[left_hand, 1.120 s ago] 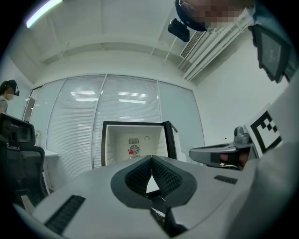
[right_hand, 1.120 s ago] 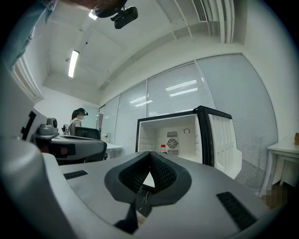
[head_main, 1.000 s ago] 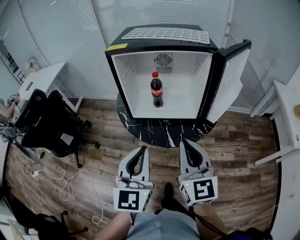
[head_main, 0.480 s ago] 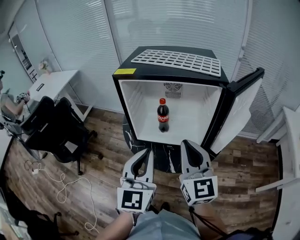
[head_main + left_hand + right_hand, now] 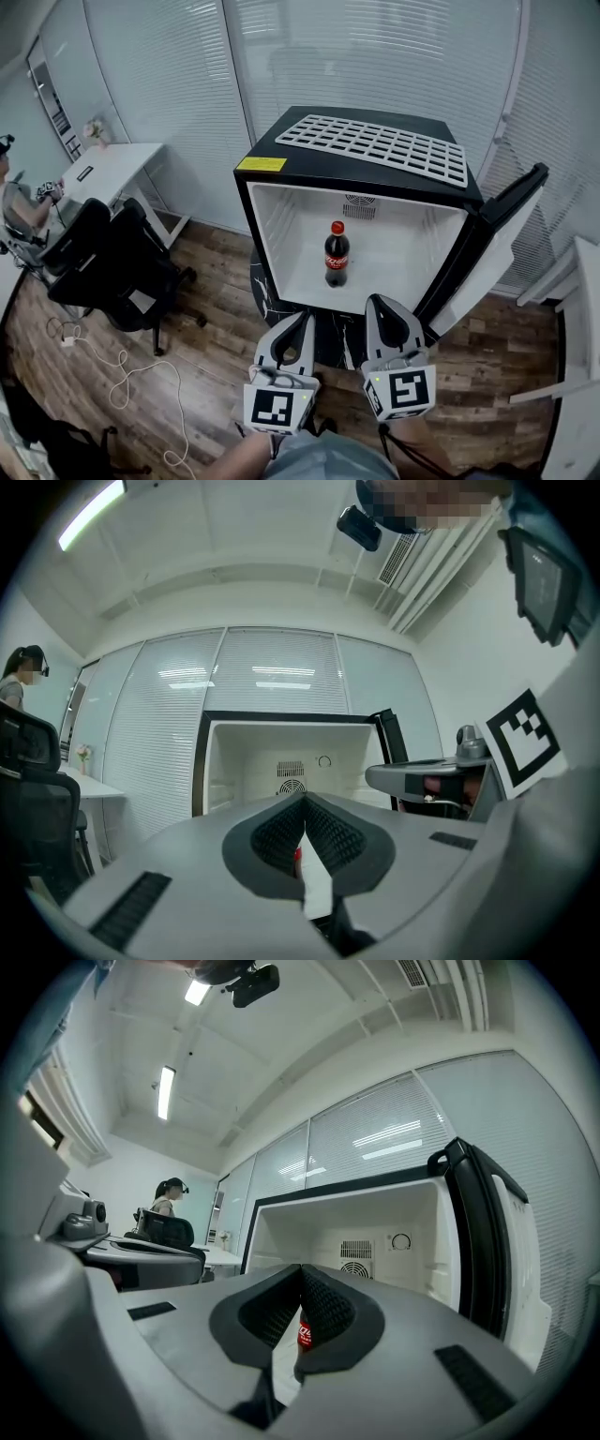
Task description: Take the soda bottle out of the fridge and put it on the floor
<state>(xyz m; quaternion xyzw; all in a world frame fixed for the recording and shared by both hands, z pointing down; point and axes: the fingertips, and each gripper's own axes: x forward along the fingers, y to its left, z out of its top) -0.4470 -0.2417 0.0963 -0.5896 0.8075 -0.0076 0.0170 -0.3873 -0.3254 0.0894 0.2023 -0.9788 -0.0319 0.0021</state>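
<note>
**While both jaws sit closed and empty, the bottle waits in the fridge**

Since nothing is grasped yet, the left gripper (image 5: 302, 803) has its pads meeting at the tips with nothing between them; the right gripper (image 5: 300, 1274) is pressed together likewise and holds nothing. Both are carried side by side with tips toward 12 o'clock, which I judge to be an approach posture, closed because no grip is needed at this range. The bottle (image 5: 337, 253) stands upright near the middle of the fridge (image 5: 281, 225), well apart from both; in the head view it lies at 1 o'clock from the left tips and 11 o'clock from the right. The door (image 5: 487, 253) hangs open at 3 o'clock, probably to clear the reach; the floor (image 5: 216, 328) lies below.
</note>
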